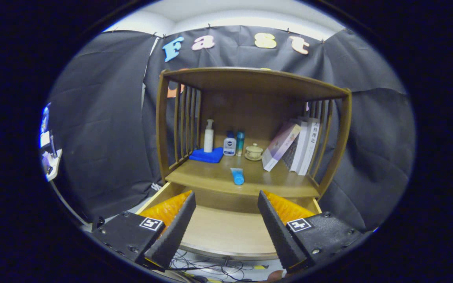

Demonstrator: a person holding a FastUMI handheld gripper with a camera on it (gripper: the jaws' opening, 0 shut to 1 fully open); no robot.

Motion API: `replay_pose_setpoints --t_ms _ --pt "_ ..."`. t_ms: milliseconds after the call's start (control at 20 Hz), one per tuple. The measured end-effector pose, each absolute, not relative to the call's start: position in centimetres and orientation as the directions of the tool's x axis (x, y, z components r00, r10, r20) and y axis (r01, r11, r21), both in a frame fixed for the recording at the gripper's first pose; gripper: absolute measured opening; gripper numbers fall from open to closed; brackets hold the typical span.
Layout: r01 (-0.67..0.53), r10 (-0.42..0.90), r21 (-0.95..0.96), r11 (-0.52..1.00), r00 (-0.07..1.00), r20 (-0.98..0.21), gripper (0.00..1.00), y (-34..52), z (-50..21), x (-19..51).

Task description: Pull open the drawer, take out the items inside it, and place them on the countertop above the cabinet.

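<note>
The wooden drawer [226, 232] is pulled out below the cabinet's countertop [210, 175], and the part of its floor I see between my fingers is bare. A small blue tube [237, 175] lies on the countertop near its front edge, just beyond my fingertips. My gripper [226, 196] hovers over the drawer, open, with nothing between its fingers.
Further back on the countertop stand a white pump bottle [209, 135] on a blue cloth [207, 155], a small white bottle [229, 144], a teal bottle [240, 142], a lidded cup [254, 151] and leaning books [295, 145]. Slatted sides and a top shelf [250, 78] enclose it. Cables [210, 269] lie below the drawer.
</note>
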State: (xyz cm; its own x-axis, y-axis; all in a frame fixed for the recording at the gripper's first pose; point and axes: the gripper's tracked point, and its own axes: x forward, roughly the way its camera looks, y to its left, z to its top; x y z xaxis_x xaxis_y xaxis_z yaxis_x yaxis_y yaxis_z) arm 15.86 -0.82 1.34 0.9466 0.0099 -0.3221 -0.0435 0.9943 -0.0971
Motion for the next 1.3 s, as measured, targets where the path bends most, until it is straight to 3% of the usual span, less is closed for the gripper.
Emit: replay_pose_setpoints --t_ms 700,1000,1300 --pt "-0.037 0.018 -0.126 0.991 0.989 -0.150 1.00 0.2 -8.9 8.0" --pt "-0.032 0.014 -0.077 0.997 0.975 -0.222 1.00 -1.1 -16.3 7.6" --pt "0.058 -0.067 -0.041 0.997 0.966 -0.250 1.00 -4.4 -19.8 10.4"
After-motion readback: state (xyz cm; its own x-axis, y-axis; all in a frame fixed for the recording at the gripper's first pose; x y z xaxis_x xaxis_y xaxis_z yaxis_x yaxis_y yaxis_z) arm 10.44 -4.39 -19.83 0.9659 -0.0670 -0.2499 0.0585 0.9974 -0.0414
